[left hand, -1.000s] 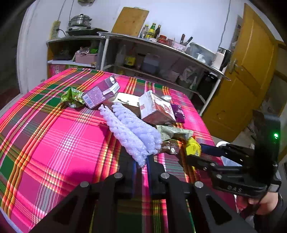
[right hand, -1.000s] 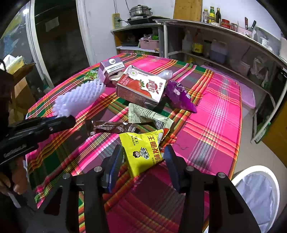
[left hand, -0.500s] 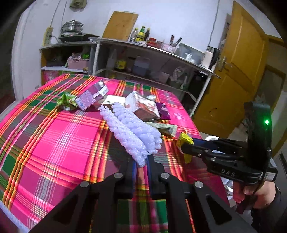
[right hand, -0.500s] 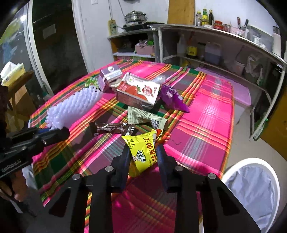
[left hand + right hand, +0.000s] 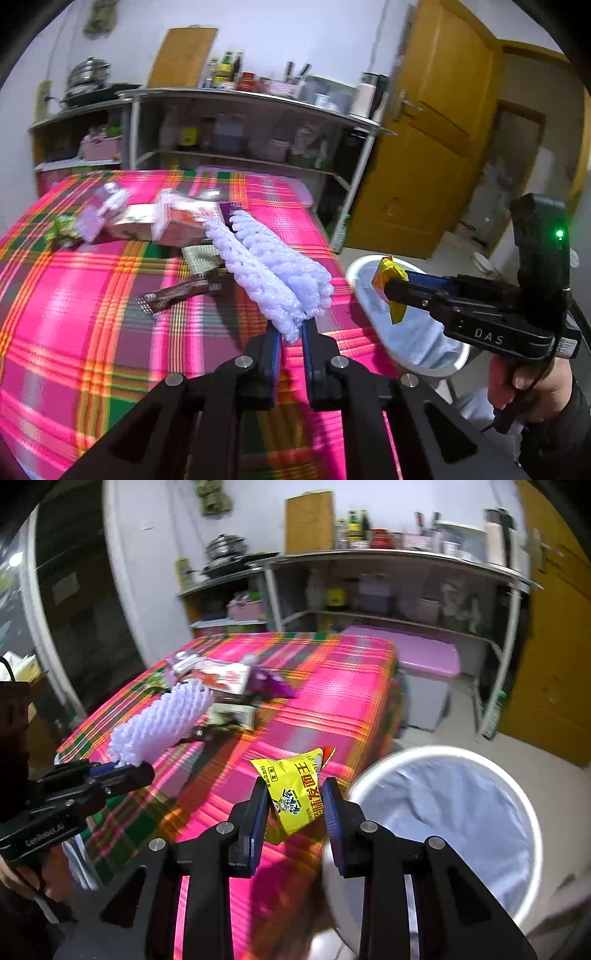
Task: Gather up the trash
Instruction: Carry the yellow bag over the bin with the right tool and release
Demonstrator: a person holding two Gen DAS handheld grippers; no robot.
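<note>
My left gripper [image 5: 291, 334] is shut on a white foam fruit net [image 5: 273, 269] and holds it above the plaid tablecloth [image 5: 74, 295]. The net also shows in the right wrist view [image 5: 162, 720]. My right gripper [image 5: 295, 805] is shut on a yellow snack packet [image 5: 295, 790] and holds it at the table's edge, beside the white trash bin [image 5: 461, 812]. In the left wrist view the packet [image 5: 388, 273] hangs over the bin [image 5: 406, 332]. A brown wrapper [image 5: 173, 295], a milk carton [image 5: 173, 221] and a purple packet [image 5: 269, 681] lie on the table.
Metal shelves [image 5: 240, 122] with bottles and pots stand behind the table. A yellow door [image 5: 432, 147] is at the right. A purple-lidded box [image 5: 424, 664] stands on the floor past the table. A green wrapper [image 5: 61, 227] and a small carton [image 5: 107, 206] lie far left.
Both grippers have swung to the right, away from the table's middle. The right gripper carried the yellow packet off the table to the bin. The left still holds the foam net.
</note>
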